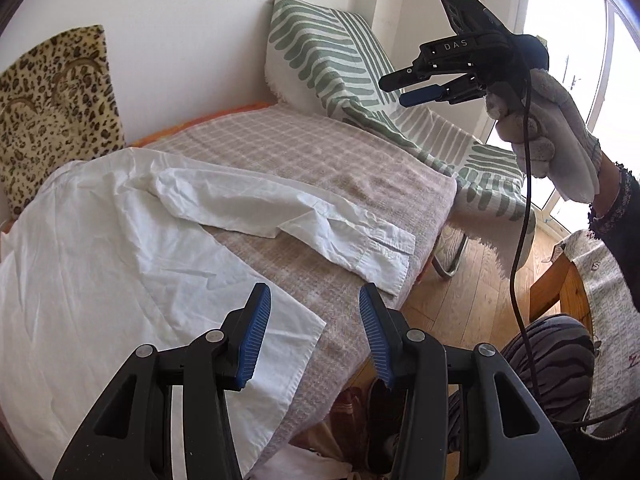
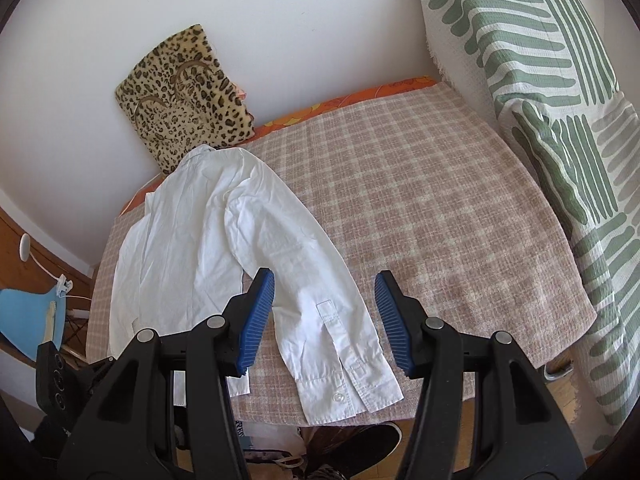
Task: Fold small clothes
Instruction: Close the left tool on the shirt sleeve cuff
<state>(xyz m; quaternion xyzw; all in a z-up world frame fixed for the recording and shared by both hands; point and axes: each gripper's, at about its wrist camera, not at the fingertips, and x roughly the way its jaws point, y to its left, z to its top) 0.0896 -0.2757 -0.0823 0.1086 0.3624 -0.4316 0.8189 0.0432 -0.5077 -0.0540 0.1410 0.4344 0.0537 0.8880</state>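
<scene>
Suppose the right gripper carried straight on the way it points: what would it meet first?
Probably the white shirt's sleeve, near its buttoned cuff, lying flat on the checked blanket. The right gripper is open and holds nothing.

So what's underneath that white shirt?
The white shirt lies on a pink-and-cream checked blanket that covers the whole surface. An orange patterned sheet peeks out at the wall edge. What the blanket covers beyond that strip cannot be seen.
</scene>
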